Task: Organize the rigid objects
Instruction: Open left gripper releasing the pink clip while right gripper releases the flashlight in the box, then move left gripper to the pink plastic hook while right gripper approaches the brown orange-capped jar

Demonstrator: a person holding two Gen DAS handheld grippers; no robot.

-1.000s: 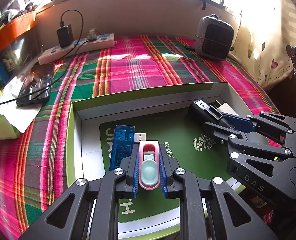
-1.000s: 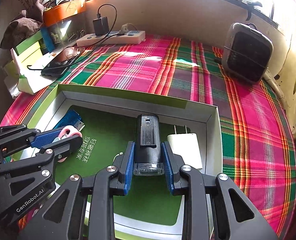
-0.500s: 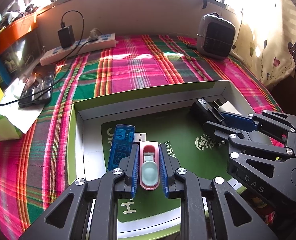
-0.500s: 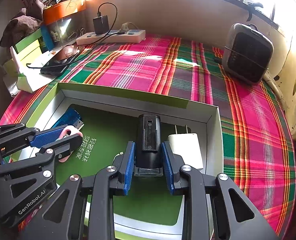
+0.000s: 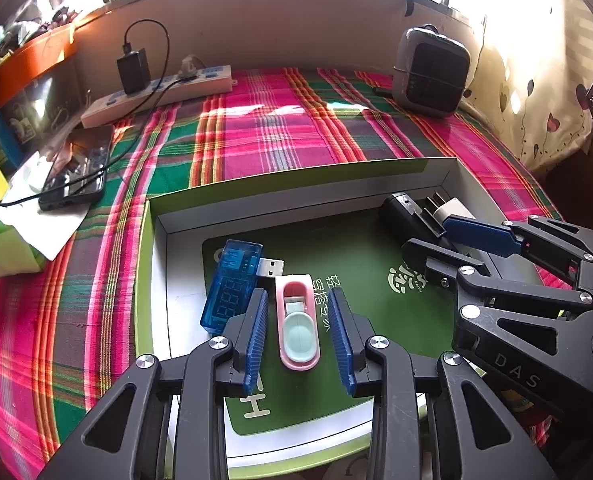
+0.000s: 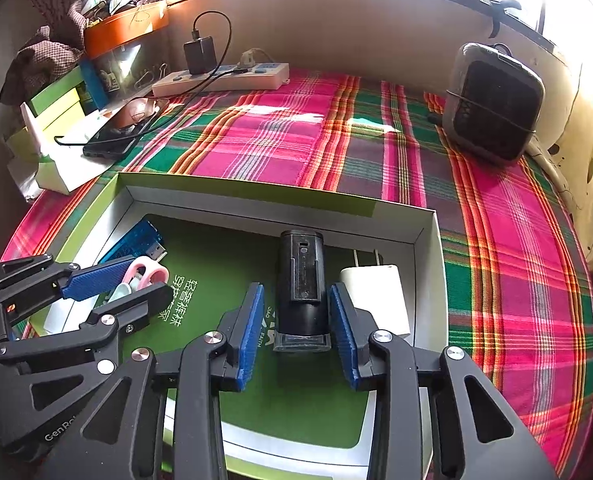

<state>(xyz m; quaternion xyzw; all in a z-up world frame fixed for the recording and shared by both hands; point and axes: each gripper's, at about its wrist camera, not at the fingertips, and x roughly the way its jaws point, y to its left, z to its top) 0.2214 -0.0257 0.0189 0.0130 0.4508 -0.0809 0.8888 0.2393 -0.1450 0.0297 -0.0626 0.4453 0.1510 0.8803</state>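
So the pink oval flash drive with the pale green swivel cap [image 5: 298, 322] is lying flat on the green insert of the shallow white-walled cardboard box [image 5: 296, 204], long axis running straight away from the left camera, rounded cap end nearest, between the spread fingers of the left hand-held gripper [image 5: 299, 322] with a gap seen on both sides. Half a second ago it was pinched tight between those blue pads; now it's been let go. Same story on the right: the black cylindrical plastic device [image 6: 302, 288] is laid lengthwise, far end pointed toward the box's back wall, clear-rimmed end nearest, and the right hand-held gripper [image 6: 296, 320] that was clamped on it is now opened up around it, touching nothing. The translucent blue USB tester [image 5: 232, 282] is seen just left of the pink drive, plug aimed right, angled. The white wall charger [image 6: 376, 296] is shown clearly only in the right view, prongs toward the back wall, just beside the black device; in the left view it's mostly hidden behind the other gripper. Everything's sat on the pink-and-green plaid tablecloth [image 5: 280, 132].
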